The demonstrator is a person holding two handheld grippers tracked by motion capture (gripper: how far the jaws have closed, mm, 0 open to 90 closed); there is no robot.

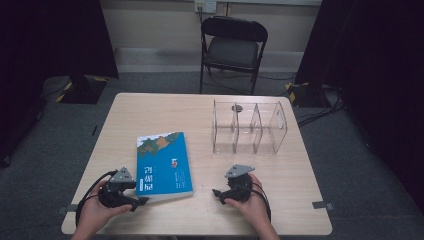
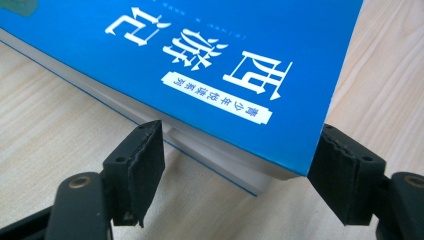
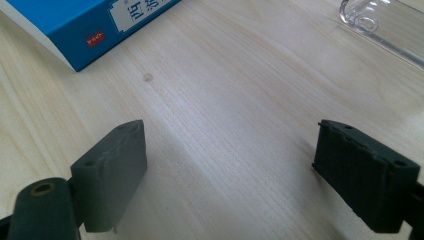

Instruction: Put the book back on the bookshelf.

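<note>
The book runs off the left gripper view's top edge. In the right gripper view, the clear rack is cut off at the far right corner. The book's small cover print is too small to read from above.

Glossy blue paper-covered book, matt pale wood-grain table, clear smooth plastic rack

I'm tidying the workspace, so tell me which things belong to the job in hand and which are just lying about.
In the job:
blue book
left hand-held gripper, open around the book's corner
clear divider rack, probably

Lying about:
folding chair
right hand-held gripper, open over bare table
</note>
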